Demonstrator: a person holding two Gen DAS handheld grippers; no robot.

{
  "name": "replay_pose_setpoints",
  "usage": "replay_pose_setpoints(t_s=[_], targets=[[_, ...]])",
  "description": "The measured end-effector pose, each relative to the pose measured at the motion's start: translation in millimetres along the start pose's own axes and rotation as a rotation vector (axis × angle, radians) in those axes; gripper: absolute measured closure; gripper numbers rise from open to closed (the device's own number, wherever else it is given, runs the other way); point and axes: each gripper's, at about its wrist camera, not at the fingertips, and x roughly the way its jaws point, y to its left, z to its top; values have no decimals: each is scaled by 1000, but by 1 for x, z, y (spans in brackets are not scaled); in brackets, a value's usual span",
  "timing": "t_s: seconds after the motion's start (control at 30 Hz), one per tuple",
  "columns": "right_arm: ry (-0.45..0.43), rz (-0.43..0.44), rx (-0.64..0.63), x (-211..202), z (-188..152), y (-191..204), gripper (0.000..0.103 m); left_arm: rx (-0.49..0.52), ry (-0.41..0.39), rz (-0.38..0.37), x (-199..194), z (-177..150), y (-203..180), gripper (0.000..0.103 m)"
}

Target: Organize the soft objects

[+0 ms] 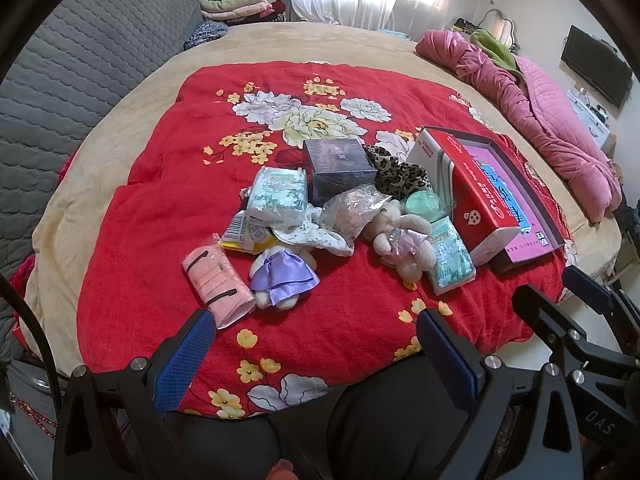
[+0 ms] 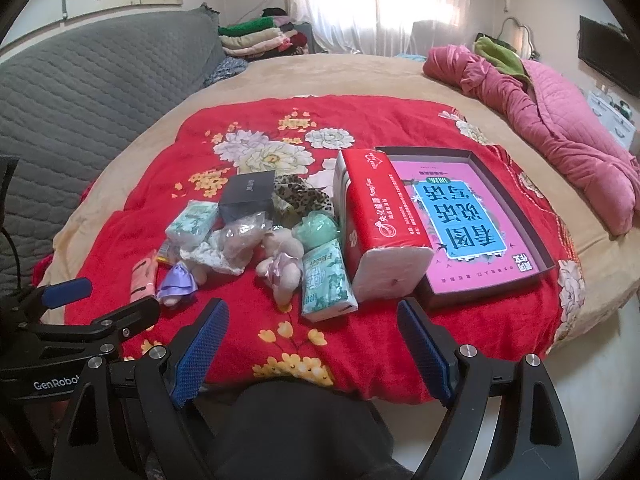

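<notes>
A pile of soft things lies on the red flowered blanket (image 1: 160, 208): a pink pouch (image 1: 218, 284), a plush toy in a purple dress (image 1: 282, 278), a plush bunny (image 1: 402, 242), green tissue packs (image 1: 276, 196) (image 1: 450, 258), a bagged item (image 1: 354, 210) and a leopard cloth (image 1: 400, 174). A red tissue pack (image 2: 378, 236) rests on the edge of a shallow box with a pink inner face (image 2: 472, 224). My left gripper (image 1: 316, 344) is open and empty, near the blanket's front edge. My right gripper (image 2: 312, 332) is open and empty, before the pile.
A dark box (image 1: 340, 170) stands behind the pile. A pink quilt (image 1: 560, 120) lies at the bed's right side. Folded clothes (image 1: 236, 2) are stacked at the back. A grey quilted cover (image 1: 80, 80) is on the left.
</notes>
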Motion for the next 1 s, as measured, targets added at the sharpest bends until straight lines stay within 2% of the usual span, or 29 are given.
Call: replay_pose_setpoints(t_s=[0.53, 0.7, 1.0], targets=[[30, 4, 6, 20, -1, -3, 16, -54, 44, -18, 15, 1, 19, 2], [55, -3, 0, 35, -3, -4, 16, -115, 67, -17, 20, 2, 47, 2], [87, 18, -32, 55, 2, 10, 16, -210, 99, 35, 34, -2, 104, 2]])
